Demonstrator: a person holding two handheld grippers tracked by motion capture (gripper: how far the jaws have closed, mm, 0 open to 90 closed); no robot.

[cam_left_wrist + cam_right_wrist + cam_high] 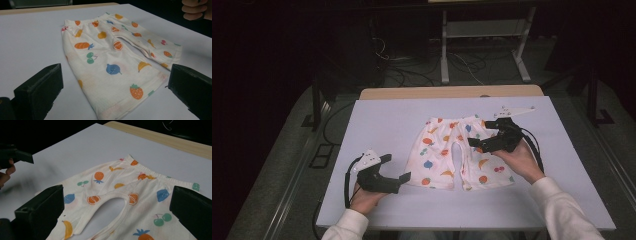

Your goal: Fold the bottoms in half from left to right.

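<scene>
Shorts (120,200) — leg hems cut off below, right leg's upper part (492,150) hidden under right hand-held gripper (477,144)

White fruit-print shorts (455,152)

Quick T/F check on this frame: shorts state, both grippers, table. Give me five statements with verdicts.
1. The fruit-print shorts lie spread flat on the white table. True.
2. The left gripper is shut on a leg hem. False: its jaws stand wide apart beside the shorts, holding nothing.
3. The right gripper hangs over the shorts with its jaws apart. True.
4. The shorts are folded in half. False: both legs lie side by side, unfolded, waistband at the far end.
5. The print is plain stripes. False: it shows fruit, such as a strawberry and a banana.
</scene>
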